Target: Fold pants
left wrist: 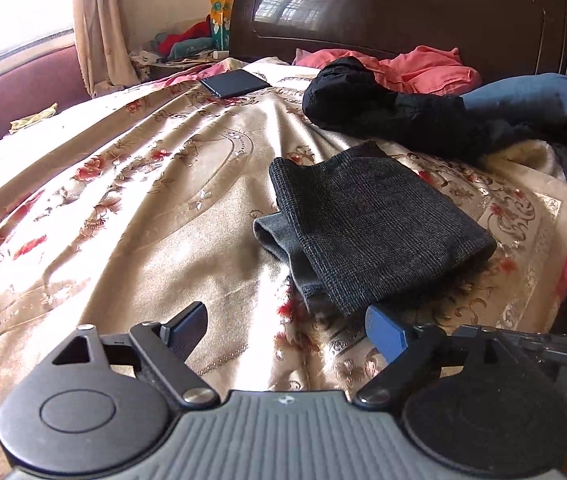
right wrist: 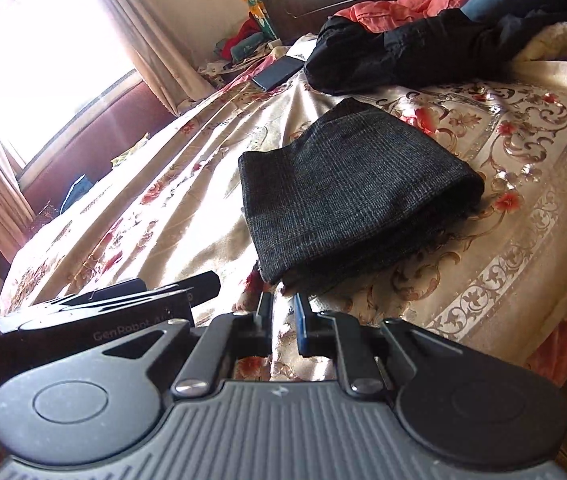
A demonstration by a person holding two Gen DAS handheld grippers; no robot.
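Observation:
Dark grey checked pants (left wrist: 371, 220) lie folded into a compact stack on the floral bedspread (left wrist: 143, 208), with a lighter grey cuff sticking out at the left. In the right wrist view the pants (right wrist: 347, 196) lie just ahead of me. My left gripper (left wrist: 287, 328) is open and empty, just in front of the stack's near edge. My right gripper (right wrist: 283, 312) is nearly closed with a narrow gap and holds nothing, close to the stack's near corner. The left gripper (right wrist: 131, 300) shows at the left of the right wrist view.
A black garment (left wrist: 383, 108), a pink cloth (left wrist: 423, 68) and blue jeans (left wrist: 523, 96) are piled by the dark headboard (left wrist: 403, 4). A black phone (left wrist: 235, 82) lies on the bed. A cluttered nightstand (left wrist: 187, 48) and curtained window (left wrist: 23, 12) are at the left.

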